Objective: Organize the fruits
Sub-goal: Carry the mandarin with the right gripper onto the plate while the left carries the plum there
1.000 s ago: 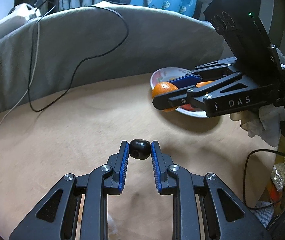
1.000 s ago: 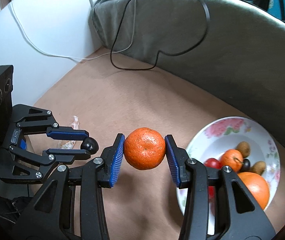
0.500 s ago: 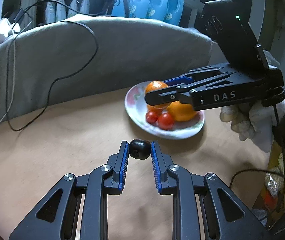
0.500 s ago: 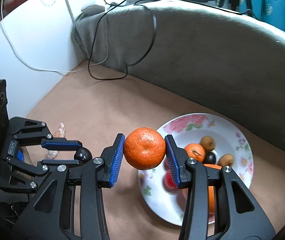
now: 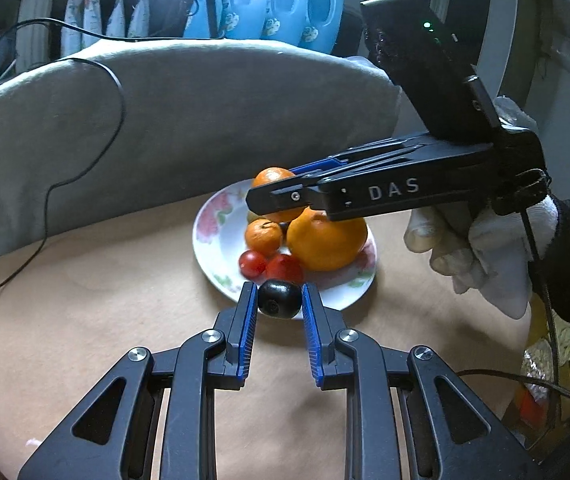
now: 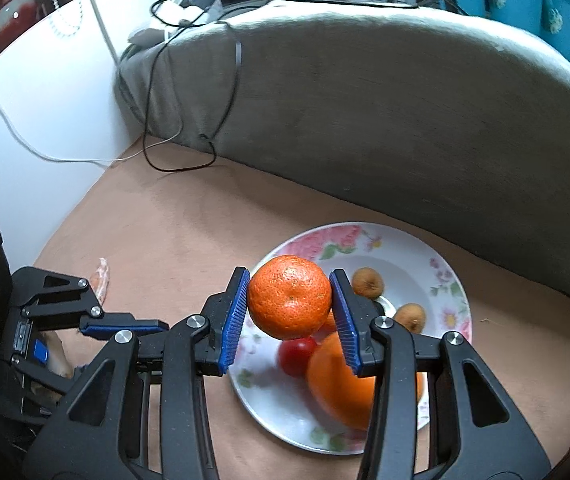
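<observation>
Landmark: I take the flowered plate (image 6: 451, 280) as my reference; it is white with pink blossoms and green leaves on the rim, and it sits on the tan table (image 5: 105, 320) in front of a grey cushion (image 6: 405, 120).
Left gripper: my left gripper (image 5: 279, 306) is clamped on a small dark fruit (image 5: 279, 299), glossy, nearly black and roundish, with a tiny dimple facing the camera. I see it at the near rim of the plate, above the table.
Right gripper: my right gripper (image 6: 289, 302) is closed on a mandarin (image 6: 289, 297), bright orange with a pebbled skin and a pale spot in the middle. It hangs over the plate's left half in the right wrist view, clear of the fruit below.
On the plate: I count one large smooth orange (image 5: 327, 240), a smaller mandarin (image 5: 263, 237) touching it, two red tomatoes (image 5: 269, 265) toward the near rim, and two brown wrinkled fruits (image 6: 389, 298) toward the far side.
Hand: a white-gloved hand (image 5: 477, 256) holds the right gripper, to the right of the plate.
Behind the plate: a black cable (image 5: 85, 152) trails over the cushion, and blue jugs (image 5: 285, 0) stand beyond it.
</observation>
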Demonstrator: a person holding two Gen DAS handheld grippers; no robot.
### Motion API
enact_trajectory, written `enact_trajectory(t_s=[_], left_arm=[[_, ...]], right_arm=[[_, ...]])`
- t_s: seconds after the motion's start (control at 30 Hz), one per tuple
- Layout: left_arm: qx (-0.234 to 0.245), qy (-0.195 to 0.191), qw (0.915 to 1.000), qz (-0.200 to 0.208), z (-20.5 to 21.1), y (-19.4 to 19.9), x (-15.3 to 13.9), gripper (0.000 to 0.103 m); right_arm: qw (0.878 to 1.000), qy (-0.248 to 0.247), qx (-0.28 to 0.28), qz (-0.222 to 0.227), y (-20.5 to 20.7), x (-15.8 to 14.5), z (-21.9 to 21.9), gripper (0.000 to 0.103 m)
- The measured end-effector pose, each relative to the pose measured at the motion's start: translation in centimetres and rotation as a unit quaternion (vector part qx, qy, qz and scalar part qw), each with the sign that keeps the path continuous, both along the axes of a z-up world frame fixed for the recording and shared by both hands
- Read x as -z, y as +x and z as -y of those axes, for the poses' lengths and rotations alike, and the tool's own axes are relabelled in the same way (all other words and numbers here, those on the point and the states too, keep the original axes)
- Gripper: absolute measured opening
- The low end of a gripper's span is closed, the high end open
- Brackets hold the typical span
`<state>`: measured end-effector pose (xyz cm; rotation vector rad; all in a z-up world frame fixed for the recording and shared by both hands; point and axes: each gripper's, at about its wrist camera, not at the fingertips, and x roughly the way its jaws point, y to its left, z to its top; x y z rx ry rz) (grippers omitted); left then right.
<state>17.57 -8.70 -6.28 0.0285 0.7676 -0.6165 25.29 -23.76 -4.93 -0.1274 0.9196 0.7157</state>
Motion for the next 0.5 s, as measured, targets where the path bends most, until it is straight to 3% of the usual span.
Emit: enact_trajectory(t_s=[0.5], left_arm=[[0.013, 0.003, 0.9999, -0.004, 2.5, 1.2, 0.7, 0.021]], right_arm=[[1.0, 0.001, 0.018, -0.009, 1.6, 1.2, 1.5, 0.043]])
